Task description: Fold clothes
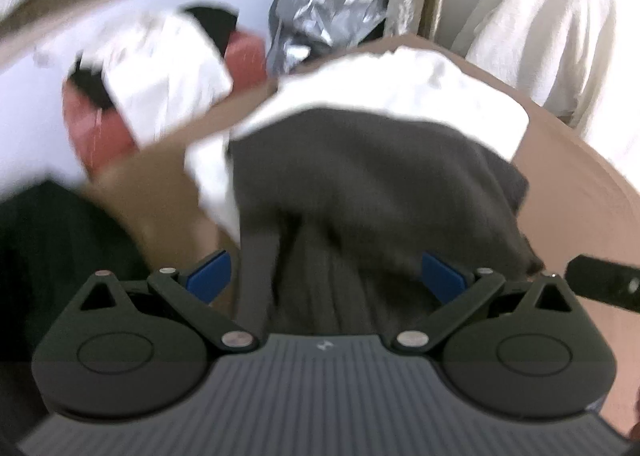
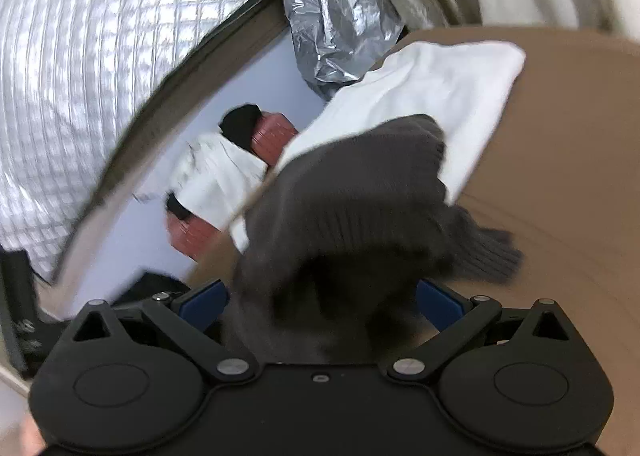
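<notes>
Writing: none legible | grey knit (image 1: 360,184) bunched between both grippers' fingers (image 1: 208,276), spread wide; grip unclear | table (image 2: 560,160)

Flat brown tabletop (image 2: 560,144), matte and bare over most of its surface. White folded cloth (image 2: 440,84) lying flat on the tabletop toward its far edge. Dark grey ribbed knit garment (image 2: 352,192) overlapping the near part of the white cloth, one ribbed end resting on the tabletop beside it.
</notes>
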Demonstrator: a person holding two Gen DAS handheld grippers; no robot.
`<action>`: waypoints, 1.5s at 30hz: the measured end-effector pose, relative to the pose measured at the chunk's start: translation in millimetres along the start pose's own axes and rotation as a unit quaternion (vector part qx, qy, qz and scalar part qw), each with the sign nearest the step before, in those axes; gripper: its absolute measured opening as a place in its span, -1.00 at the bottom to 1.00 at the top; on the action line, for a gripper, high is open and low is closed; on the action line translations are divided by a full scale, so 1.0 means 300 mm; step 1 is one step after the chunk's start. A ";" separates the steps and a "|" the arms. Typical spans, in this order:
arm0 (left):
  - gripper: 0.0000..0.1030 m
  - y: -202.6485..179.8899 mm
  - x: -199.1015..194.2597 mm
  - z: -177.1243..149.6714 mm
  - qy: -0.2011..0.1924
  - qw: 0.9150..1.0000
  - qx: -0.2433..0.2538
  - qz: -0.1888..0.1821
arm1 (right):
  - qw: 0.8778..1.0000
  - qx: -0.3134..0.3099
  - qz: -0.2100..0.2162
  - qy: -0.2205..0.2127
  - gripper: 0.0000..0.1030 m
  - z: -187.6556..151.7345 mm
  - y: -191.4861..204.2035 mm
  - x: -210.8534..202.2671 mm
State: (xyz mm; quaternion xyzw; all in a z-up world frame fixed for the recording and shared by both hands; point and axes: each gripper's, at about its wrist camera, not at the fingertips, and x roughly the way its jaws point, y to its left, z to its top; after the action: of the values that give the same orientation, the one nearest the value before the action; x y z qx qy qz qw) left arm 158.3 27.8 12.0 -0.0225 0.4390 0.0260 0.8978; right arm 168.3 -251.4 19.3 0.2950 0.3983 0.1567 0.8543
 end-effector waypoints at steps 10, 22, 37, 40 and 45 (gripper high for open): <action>0.95 0.277 0.207 -0.124 -0.014 0.990 -0.133 -0.049 | 0.999 0.028 -0.038 0.011 1.00 0.138 -0.157 0.164; 0.99 0.369 0.500 -0.203 0.090 0.955 -0.215 -0.183 | 0.997 0.072 0.004 0.028 0.53 0.158 -0.282 0.466; 0.56 0.255 0.481 -0.268 0.141 0.883 -0.198 -0.401 | 0.999 0.019 0.035 0.018 -0.64 -0.117 -0.094 0.324; 0.59 0.179 0.440 -0.273 0.134 0.889 -0.154 -0.410 | 0.999 0.016 0.029 0.025 -0.67 -0.157 -0.078 0.298; 0.59 0.104 0.373 -0.276 0.124 0.875 -0.117 -0.453 | 0.999 0.036 0.029 -0.003 -0.68 -0.203 -0.095 0.164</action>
State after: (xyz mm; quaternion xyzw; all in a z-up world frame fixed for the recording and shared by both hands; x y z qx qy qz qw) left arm 159.8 56.8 -127.8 -0.3265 0.4824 -0.3355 0.7404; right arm 153.4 -225.7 -58.6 0.3378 0.3925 0.1660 0.8392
